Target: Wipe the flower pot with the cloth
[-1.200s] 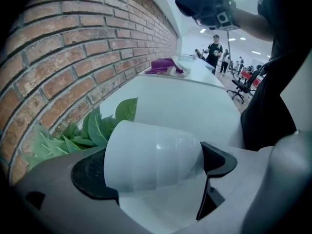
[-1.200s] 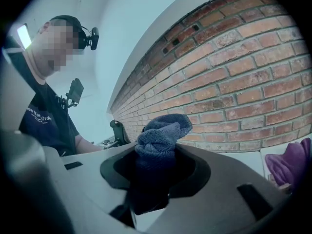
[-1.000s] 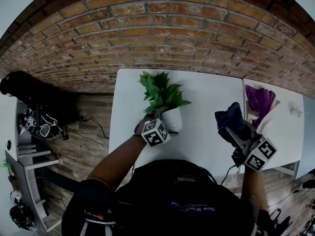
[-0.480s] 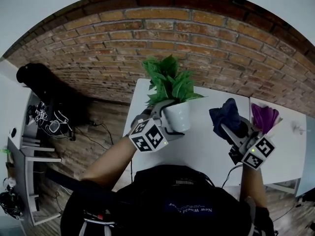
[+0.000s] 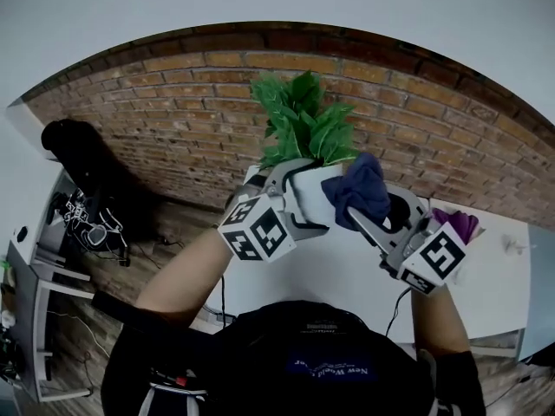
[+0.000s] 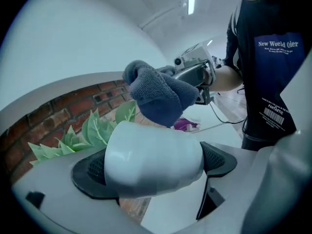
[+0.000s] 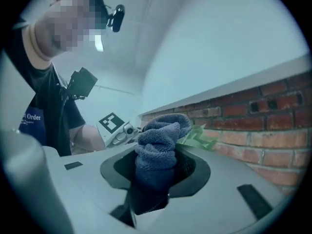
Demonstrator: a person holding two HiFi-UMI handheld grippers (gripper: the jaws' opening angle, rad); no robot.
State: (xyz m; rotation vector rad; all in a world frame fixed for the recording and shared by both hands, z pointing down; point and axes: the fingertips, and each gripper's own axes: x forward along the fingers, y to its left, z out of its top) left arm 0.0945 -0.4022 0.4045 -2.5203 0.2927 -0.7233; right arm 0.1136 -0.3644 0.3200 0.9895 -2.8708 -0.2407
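While both grippers are up above the white bench (image 5: 347, 263), the left gripper (image 5: 286, 204) has its jaws clamped across the white round flower pot (image 6: 153, 162). The pot's green leafy plant (image 5: 303, 128) points toward the far red brick wall (image 5: 173, 102). The right gripper (image 5: 368, 219) has its jaws closed on a bunched dark blue terry cloth (image 7: 157, 147). Cloth touches the pot's right side wall. Pot is clear of the bench, held mid-air, left of the cloth.
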